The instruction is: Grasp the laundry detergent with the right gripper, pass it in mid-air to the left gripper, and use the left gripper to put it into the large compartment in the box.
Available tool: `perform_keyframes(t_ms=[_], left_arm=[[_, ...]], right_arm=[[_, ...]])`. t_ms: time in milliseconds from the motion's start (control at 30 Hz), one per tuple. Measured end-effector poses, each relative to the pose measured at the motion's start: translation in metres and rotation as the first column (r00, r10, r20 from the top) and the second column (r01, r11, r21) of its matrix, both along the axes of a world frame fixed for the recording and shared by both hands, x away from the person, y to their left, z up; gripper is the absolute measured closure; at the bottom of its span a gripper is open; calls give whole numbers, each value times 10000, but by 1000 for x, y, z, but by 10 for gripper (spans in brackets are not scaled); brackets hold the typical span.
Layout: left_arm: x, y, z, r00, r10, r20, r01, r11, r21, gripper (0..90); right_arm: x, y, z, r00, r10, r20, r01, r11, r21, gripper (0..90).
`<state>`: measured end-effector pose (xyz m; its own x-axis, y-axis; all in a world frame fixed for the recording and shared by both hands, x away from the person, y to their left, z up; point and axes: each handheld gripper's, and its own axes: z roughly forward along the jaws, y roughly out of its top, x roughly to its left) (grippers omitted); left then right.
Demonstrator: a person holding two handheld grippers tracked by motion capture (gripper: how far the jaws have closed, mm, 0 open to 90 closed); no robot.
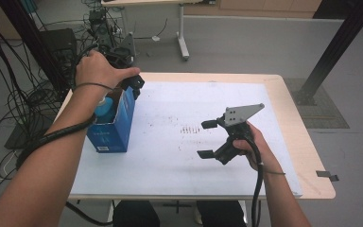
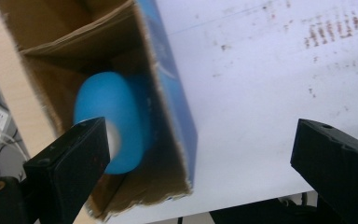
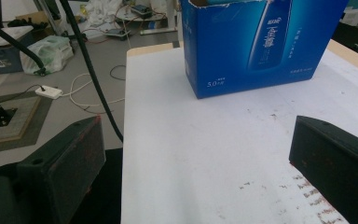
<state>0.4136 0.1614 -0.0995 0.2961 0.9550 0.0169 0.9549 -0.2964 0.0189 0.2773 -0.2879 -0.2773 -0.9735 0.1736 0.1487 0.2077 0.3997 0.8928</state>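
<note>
The left claw [image 1: 133,85] hangs released over the open blue box [image 1: 113,124] at the bench's [image 1: 208,184] left edge, seemingly to reach the blue bottle [image 2: 109,121] inside, while the right claw [image 1: 208,139] waits released mid-bench, well apart.

— How many boxes on the table?
— One blue box [image 1: 112,124], open at the top, with one blue rounded object [image 2: 113,119] inside.
— Grippers?
— Two: the left gripper [image 1: 133,86] at the box, the right gripper [image 1: 207,139] over the white sheet [image 1: 179,156]. One sheet, one table [image 1: 293,123].
— Hands?
— Two.
</note>
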Motion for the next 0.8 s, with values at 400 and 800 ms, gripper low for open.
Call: perform_keyframes(t_ms=[400, 800], left_arm=[[-5, -32, -17, 9972, -750, 41, 751, 9959, -508, 49], [-10, -60, -37, 9907, -1356, -148, 1340, 9876, -813, 50]], right_arm=[[-1, 0, 3, 10000, -49, 2, 49, 10000, -84, 35], [-4, -4, 2, 9999, -116, -17, 116, 9999, -62, 35]])
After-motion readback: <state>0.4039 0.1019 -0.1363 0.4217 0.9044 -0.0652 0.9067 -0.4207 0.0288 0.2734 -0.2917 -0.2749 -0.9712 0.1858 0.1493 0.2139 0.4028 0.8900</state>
